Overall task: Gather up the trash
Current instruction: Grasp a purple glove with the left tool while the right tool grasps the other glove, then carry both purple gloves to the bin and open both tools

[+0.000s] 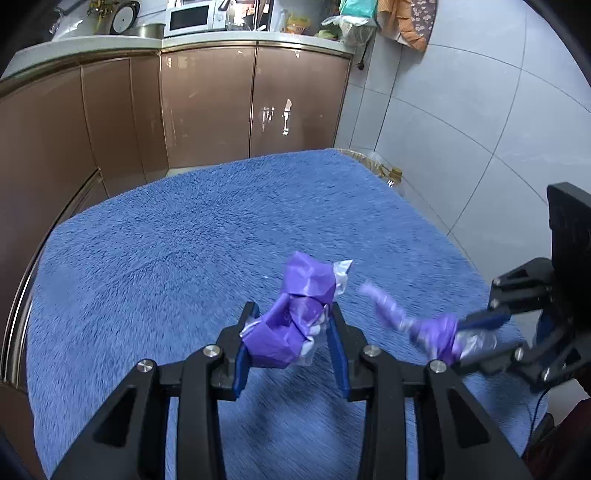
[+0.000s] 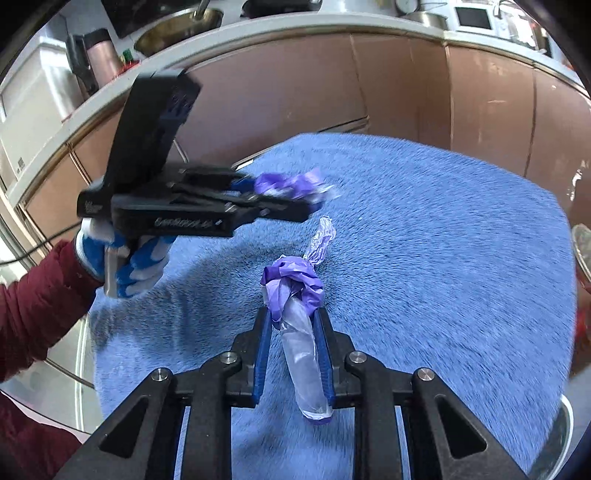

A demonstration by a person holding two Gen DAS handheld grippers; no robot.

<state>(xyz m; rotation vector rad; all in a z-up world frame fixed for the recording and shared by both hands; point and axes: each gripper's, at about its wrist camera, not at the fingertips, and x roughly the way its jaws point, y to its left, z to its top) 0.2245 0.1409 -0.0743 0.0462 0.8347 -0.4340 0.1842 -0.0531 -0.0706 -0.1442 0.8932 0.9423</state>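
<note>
My left gripper point(image 1: 291, 332) is shut on a crumpled purple and clear plastic wrapper point(image 1: 310, 280), held just above the blue fluffy cloth point(image 1: 184, 240). To its right, my right gripper point(image 1: 469, 339) is shut on a second, twisted purple wrapper point(image 1: 432, 332). In the right wrist view that twisted wrapper point(image 2: 295, 280) sits between the blue pads of the right gripper point(image 2: 291, 317), its clear tail hanging below the jaws. The left gripper point(image 2: 284, 199) shows at upper left with its purple wrapper point(image 2: 291, 182), held by a gloved hand point(image 2: 140, 262) with a dark red sleeve point(image 2: 37, 295).
The blue cloth covers a table. Brown cabinet doors point(image 1: 207, 107) run behind it under a pale counter with a microwave point(image 1: 190, 18). A yellow-capped bottle point(image 1: 393, 175) stands past the table's far right edge by the grey tiled wall point(image 1: 461, 110).
</note>
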